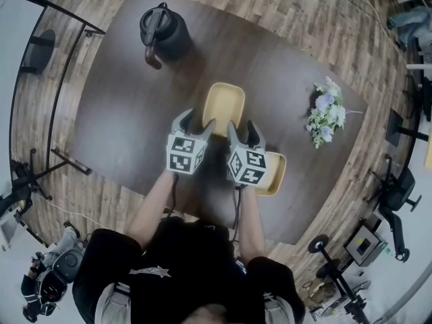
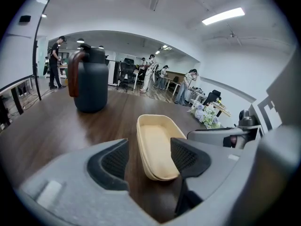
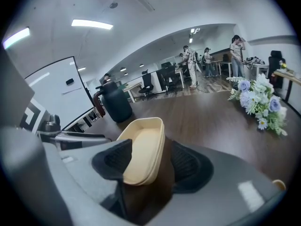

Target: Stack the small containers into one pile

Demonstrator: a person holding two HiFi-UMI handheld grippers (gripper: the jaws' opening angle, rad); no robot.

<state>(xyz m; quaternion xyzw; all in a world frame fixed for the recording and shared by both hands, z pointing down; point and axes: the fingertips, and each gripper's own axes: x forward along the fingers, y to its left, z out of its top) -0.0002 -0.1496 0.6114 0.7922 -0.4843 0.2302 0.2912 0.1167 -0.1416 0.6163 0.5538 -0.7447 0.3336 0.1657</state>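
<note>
- Brown wooden table [image 1: 115, 120] fills the middle of the head view, standing on a plank floor.
- Black jug [image 1: 164, 27] with a reddish-brown handle stands upright near the table's far left corner, well apart from everything else.
- Left gripper [image 1: 197, 121] rests low over the table at the near left corner of the cream container. Its jaws are spread wide and released. Its own view shows the left pad clear of the container and the right pad in front of the container's near right edge, with no squeeze on it.
- Right gripper [image 1: 243, 128] sits just beside the left one, at the container's near right corner. Its jaws are likewise wide apart and released, with the left pad overlapping the rim and the right pad off to the side over bare wood.
- Cream container [image 1: 224, 105], oblong and empty, lies flat at the table's centre with its near end between the two grippers. A second line runs under its rim; I cannot tell whether it is one piece or two nested.
- Second cream container [image 1: 277, 174] lies at the table's near edge, partly hidden behind the right gripper's marker cube.
- Flower bunch [image 1: 325, 113], white and lilac, lies near the table's right edge.
</note>
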